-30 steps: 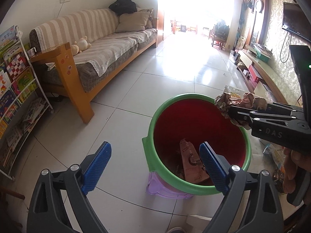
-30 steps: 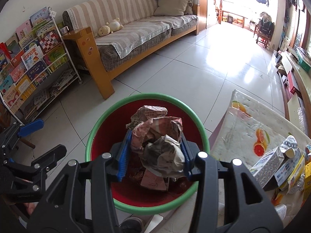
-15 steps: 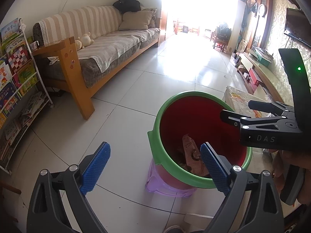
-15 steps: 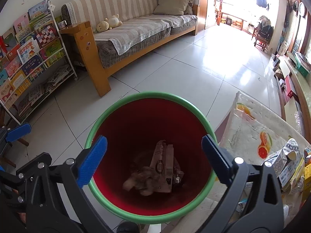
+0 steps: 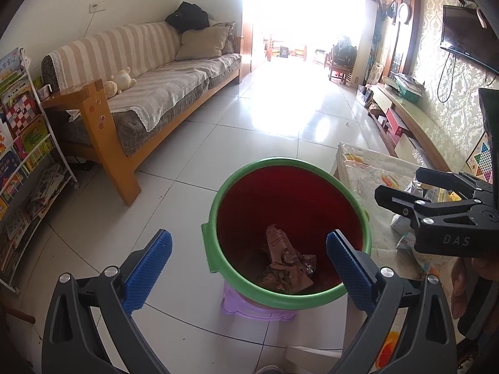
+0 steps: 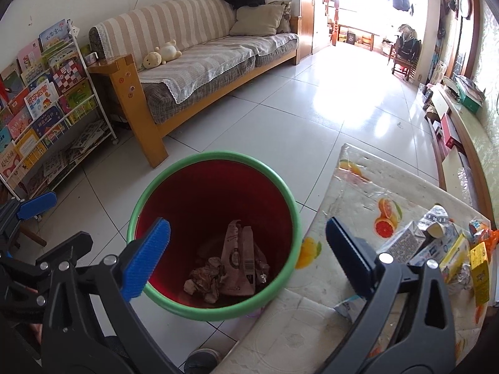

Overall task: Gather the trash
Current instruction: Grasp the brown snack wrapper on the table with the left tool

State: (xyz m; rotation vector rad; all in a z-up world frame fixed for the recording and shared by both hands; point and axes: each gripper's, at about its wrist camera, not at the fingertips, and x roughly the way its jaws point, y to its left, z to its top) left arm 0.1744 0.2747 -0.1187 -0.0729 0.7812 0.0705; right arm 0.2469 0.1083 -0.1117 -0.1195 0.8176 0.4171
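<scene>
Right gripper, jaws just spread and empty over the bin; cartons at table's right edge, nearest it

The letters "DAS" stand in grey on the black body of the right tongs.

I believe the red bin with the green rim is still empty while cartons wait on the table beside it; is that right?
Not quite: the red bin is not empty. The right wrist view shows a crumpled paper wad and a flattened carton at its bottom. The rest holds: cartons wait on the table beside it.
</scene>
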